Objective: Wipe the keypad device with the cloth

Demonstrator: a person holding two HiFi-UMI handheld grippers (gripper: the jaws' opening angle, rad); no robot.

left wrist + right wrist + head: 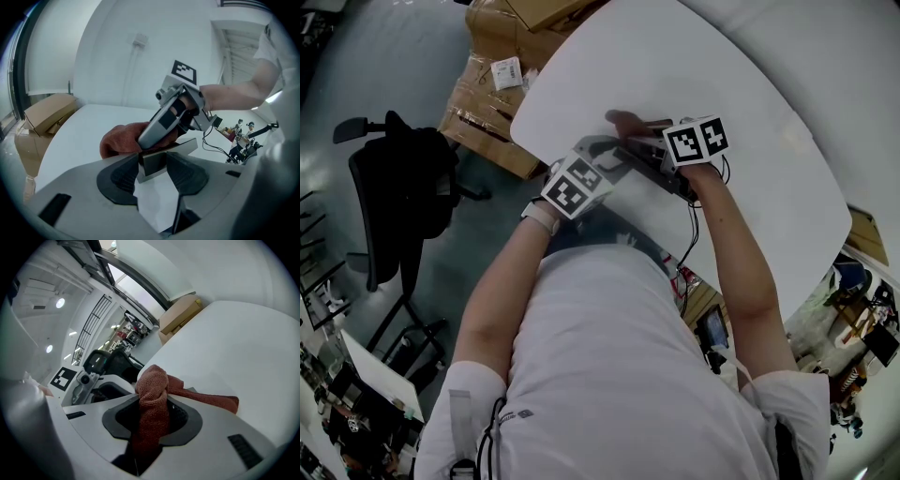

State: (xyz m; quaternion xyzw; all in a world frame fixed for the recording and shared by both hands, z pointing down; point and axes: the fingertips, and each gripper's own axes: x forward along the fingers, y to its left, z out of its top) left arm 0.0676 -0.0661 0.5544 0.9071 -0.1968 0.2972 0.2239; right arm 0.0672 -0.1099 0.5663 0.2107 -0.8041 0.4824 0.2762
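Observation:
My left gripper [153, 172] is shut on the near end of a flat grey keypad device [159, 159], held just over the white table [741, 178]. Beyond it lies a reddish-brown cloth [123, 139], with my right gripper's body [166, 117] pressing down on it. In the right gripper view the cloth [152, 404] is bunched between the jaws of my right gripper [152, 420], which is shut on it; a fold trails right over the device. From the head view both grippers [577, 183] [698, 141] meet at the table's near edge, the cloth [628, 120] peeking out behind.
Cardboard boxes [502, 56] stand on the floor left of the table, and a black office chair [403, 187] is further left. A black cable [692, 230] hangs from the right gripper. Workbenches with clutter [853, 309] lie at the far right.

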